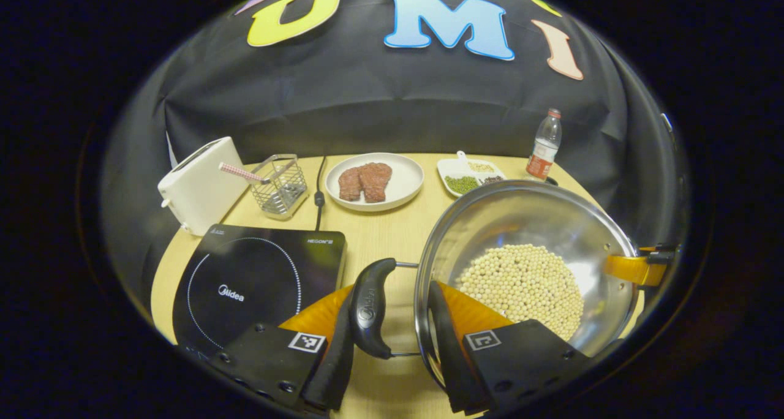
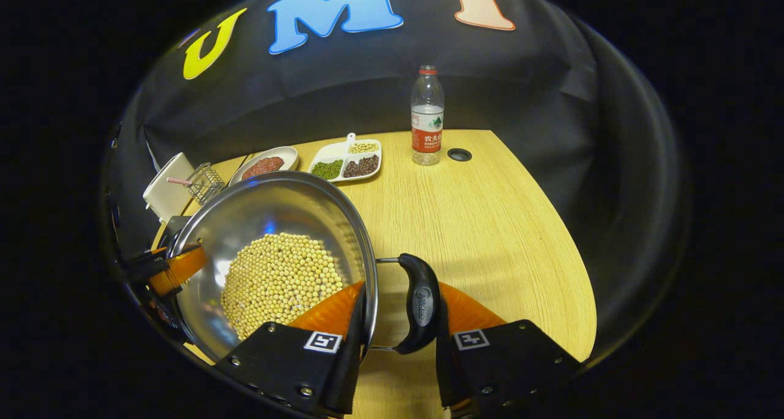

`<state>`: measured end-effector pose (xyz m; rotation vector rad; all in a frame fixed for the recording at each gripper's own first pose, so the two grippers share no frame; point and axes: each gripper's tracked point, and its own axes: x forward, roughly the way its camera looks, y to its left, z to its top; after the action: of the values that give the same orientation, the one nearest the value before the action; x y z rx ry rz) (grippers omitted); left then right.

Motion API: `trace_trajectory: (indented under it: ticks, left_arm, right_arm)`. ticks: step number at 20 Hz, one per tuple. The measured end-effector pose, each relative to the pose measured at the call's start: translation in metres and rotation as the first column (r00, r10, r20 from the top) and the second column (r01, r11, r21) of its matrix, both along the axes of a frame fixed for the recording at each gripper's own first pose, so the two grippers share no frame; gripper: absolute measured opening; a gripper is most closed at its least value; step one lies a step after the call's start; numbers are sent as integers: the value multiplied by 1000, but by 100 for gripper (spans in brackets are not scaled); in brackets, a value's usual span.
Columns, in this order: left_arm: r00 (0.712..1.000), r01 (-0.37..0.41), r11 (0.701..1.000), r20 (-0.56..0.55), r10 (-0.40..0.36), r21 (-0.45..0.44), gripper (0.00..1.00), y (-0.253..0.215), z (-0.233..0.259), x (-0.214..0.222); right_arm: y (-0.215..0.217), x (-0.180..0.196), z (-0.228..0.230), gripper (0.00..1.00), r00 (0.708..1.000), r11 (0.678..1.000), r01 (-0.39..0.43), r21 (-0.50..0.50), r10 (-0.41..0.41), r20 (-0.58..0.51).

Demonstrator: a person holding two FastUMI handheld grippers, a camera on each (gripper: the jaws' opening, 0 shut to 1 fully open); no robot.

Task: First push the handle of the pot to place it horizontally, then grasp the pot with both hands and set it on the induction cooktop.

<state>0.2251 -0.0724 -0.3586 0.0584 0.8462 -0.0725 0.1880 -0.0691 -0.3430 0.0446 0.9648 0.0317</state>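
Gleaming round steel pot point(image 1: 527, 223) — matte beans point(image 1: 520, 284), curved handles point(image 1: 370, 305) between fingers.

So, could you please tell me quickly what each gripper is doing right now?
Left gripper: shut on the pot's left handle.
Right gripper: shut on the pot's right handle.

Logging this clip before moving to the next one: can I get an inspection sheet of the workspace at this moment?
Surface: wooden table, with a round hole near the bottle.
Job's things: steel pot holding pale beans; induction cooktop bare, beside it.
Clutter: toaster, wire basket, plate of meat, divided dish, bottle.
Grippers: left gripper and right gripper each straddle a pot handle and the rim.
Cables: black cord behind the cooktop.
Surroundings: black cloth wall.
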Motion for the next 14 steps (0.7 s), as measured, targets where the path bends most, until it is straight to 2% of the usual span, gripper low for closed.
trace_trajectory:
  ticks: [4, 5, 6, 8, 13, 14]
  left_arm:
    - [1000, -7, 1000, 22, 7, 3, 65, 27, 12, -4]
    - [1000, -8, 1000, 24, 8, -1, 68, 35, 14, -6]
    - [1000, -10, 1000, 26, 10, -6, 65, 43, 17, -7]
    - [999, -11, 1000, 35, 11, -8, 69, 61, 22, -9]
    - [999, -28, 999, 43, 29, -19, 65, 103, 27, -16]
    - [998, -32, 999, 46, 33, -18, 69, 112, 28, -17]
  right_arm:
    - [20, -7, 9, 52, 1000, 1000, -4, -2, 4, 7]
    - [26, -9, 10, 52, 1000, 1000, -3, -4, 3, 10]
    - [35, -11, 14, 52, 1000, 1000, -3, -5, 3, 15]
    - [53, -15, 18, 52, 1000, 1000, -6, -8, 6, 18]
    - [87, -20, 25, 52, 1000, 1000, -19, -17, 19, 23]
    - [95, -21, 27, 52, 999, 1000, -23, -17, 23, 24]
